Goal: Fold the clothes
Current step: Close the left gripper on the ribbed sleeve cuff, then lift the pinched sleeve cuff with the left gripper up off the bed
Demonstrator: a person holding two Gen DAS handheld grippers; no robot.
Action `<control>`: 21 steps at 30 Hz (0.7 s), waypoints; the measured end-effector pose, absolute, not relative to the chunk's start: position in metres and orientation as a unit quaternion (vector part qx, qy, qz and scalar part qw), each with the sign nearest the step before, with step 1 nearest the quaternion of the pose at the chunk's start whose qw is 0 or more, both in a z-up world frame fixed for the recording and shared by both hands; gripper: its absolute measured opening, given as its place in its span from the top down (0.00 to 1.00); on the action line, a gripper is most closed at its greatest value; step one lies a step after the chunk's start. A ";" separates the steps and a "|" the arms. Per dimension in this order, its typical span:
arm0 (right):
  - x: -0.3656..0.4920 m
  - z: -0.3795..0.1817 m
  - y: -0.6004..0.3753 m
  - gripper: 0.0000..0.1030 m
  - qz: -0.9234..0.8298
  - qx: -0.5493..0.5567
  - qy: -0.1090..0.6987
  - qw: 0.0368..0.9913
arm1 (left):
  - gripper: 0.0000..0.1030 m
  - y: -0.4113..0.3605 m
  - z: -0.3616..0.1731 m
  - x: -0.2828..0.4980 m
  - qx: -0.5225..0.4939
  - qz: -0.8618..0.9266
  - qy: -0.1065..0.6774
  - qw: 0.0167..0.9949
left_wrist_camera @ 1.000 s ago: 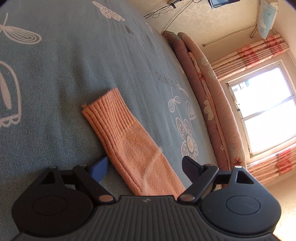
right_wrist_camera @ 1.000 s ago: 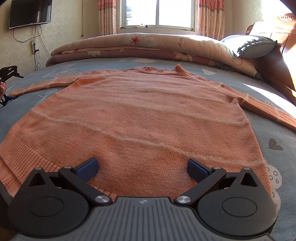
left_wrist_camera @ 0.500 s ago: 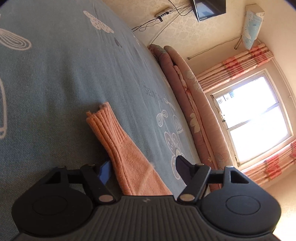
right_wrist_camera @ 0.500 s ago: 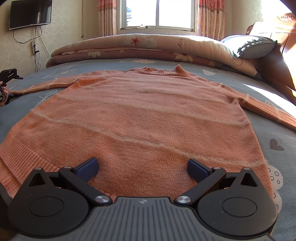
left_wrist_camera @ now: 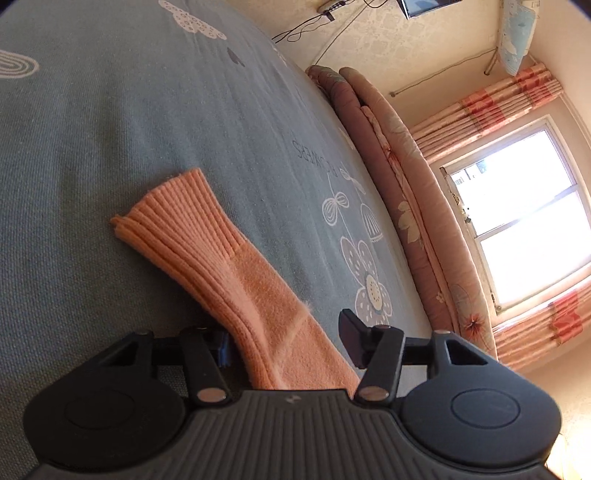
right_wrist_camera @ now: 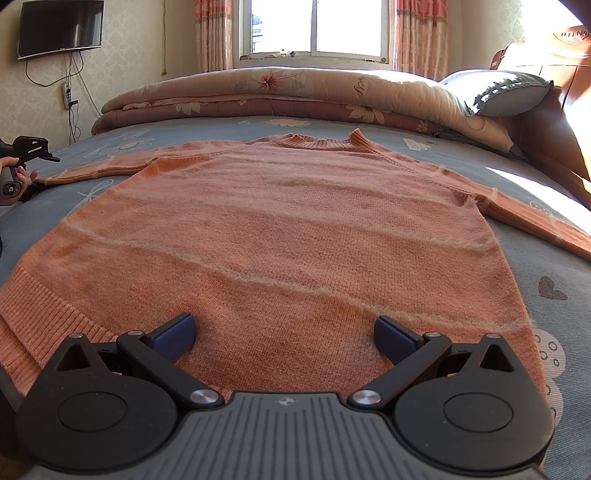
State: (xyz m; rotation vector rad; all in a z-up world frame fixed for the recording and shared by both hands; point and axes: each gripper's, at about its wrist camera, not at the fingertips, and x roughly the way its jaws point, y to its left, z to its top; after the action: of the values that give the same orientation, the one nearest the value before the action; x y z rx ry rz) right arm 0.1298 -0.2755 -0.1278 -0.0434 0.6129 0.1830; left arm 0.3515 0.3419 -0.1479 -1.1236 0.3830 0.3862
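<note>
An orange knit sweater [right_wrist_camera: 288, 221] lies flat, front up, on the blue-grey bedspread [right_wrist_camera: 554, 266], both sleeves spread out sideways. My right gripper [right_wrist_camera: 284, 332] is open just above the hem, nothing between its fingers. In the left wrist view, the left sleeve [left_wrist_camera: 258, 288] runs between the fingers of my left gripper [left_wrist_camera: 286, 339], its ribbed cuff [left_wrist_camera: 173, 218] lying ahead on the bedspread [left_wrist_camera: 110, 110]. The jaws have narrowed and stand at the sleeve's two edges but remain apart. The right wrist view catches that gripper [right_wrist_camera: 29, 151], held by a hand [right_wrist_camera: 14, 173], at the far left by the sleeve end [right_wrist_camera: 55, 179].
A rolled floral quilt [right_wrist_camera: 295, 96] lies along the far side of the bed under the window [right_wrist_camera: 314, 26]. A grey pillow [right_wrist_camera: 498, 92] and a wooden headboard [right_wrist_camera: 554, 74] are at the right. A TV [right_wrist_camera: 61, 27] hangs on the left wall.
My left gripper's jaws have narrowed around the sleeve, whose near part now bunches up between the fingers. The right gripper and the sweater's body have not moved.
</note>
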 end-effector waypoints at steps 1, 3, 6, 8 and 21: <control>0.130 -0.128 -0.275 0.00 0.090 -0.021 0.301 0.949 | 0.47 0.343 -0.148 0.352 -0.530 0.189 0.176 0.808; 0.130 -0.128 -0.275 0.00 0.090 -0.022 0.301 0.949 | 0.54 0.342 -0.148 0.356 -0.533 0.205 0.176 0.802; 0.130 -0.128 -0.275 0.00 0.089 -0.022 0.302 0.949 | 0.85 0.339 -0.144 0.363 -0.509 0.235 0.200 0.803; 0.130 -0.128 -0.275 0.00 0.089 -0.023 0.302 0.949 | 0.94 0.337 -0.139 0.366 -0.492 0.244 0.219 0.806; 0.120 -0.114 -0.278 0.00 0.125 -0.008 0.301 0.945 | 0.95 0.290 -0.070 0.380 -0.387 0.239 0.270 0.849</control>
State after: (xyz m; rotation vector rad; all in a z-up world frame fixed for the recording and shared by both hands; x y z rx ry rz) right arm 0.1202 -0.2780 -0.1144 -0.0169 0.6140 0.2553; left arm 0.3799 0.2902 -0.0703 -0.8145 0.5683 0.5034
